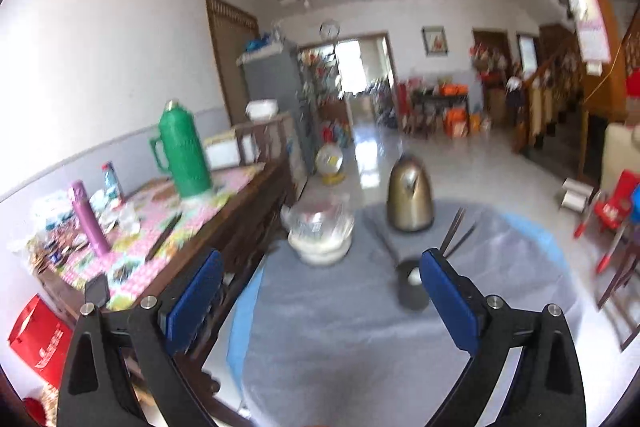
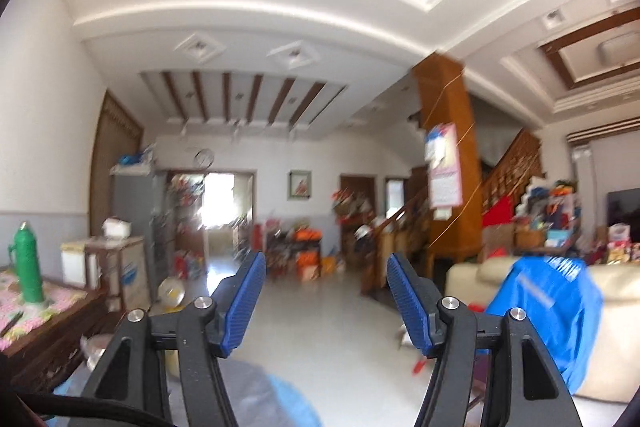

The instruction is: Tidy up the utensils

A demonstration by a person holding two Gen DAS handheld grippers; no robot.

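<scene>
Chopsticks [image 1: 456,233], dark and thin, are waiting beside the golden metal kettle [image 1: 410,197] while both grippers, left gripper [image 1: 320,291] and right gripper [image 2: 326,301], are hanging open and empty, so reaching down seems next.

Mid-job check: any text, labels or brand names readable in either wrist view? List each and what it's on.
None can be read.
Red bag: white print, too blurred.
Hanging wall calendar: print too small.
Bottle label: blurred.
Blue cloth on sofa: pale marking, illegible.
Steel kettle, black cup: no lettering visible.
</scene>
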